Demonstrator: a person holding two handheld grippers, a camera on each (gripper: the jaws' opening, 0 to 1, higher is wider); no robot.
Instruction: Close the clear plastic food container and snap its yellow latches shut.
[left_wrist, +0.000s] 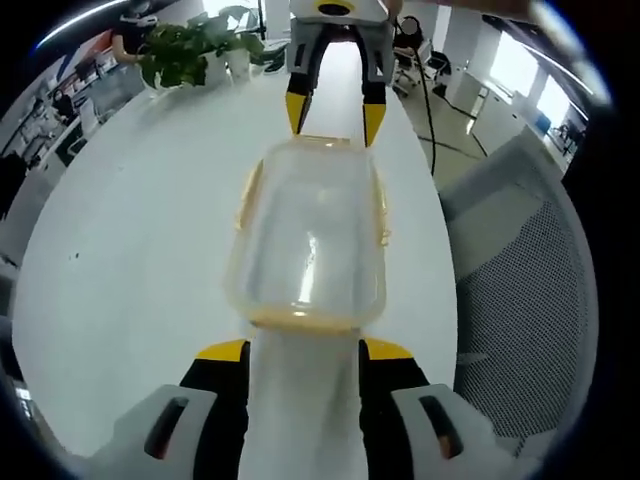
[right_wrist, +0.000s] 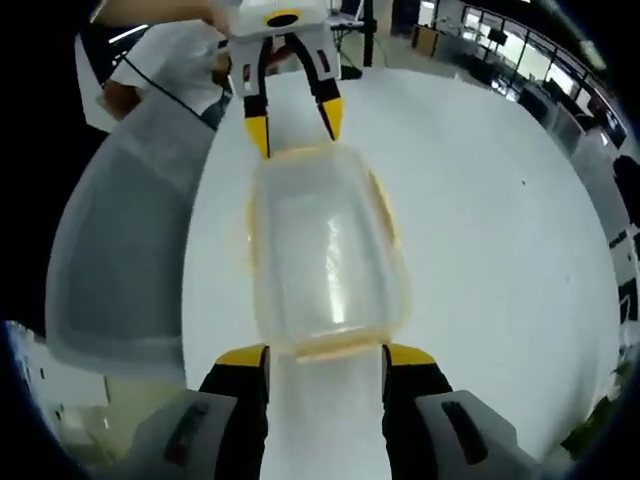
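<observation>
The lidded clear plastic food container with yellow latches (left_wrist: 308, 240) is sitting on the long white table (left_wrist: 130, 250), both grippers (left_wrist: 303, 352) (right_wrist: 325, 355) flanking its ends, jaws wide, latches seemingly awaiting snapping.

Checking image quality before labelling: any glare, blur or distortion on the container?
Left gripper view: container soft, slightly blurred, a small white glint on its clear lid; fisheye bends the table edges. Right gripper view: vertical glare streak down the lid, latches hazy.
</observation>
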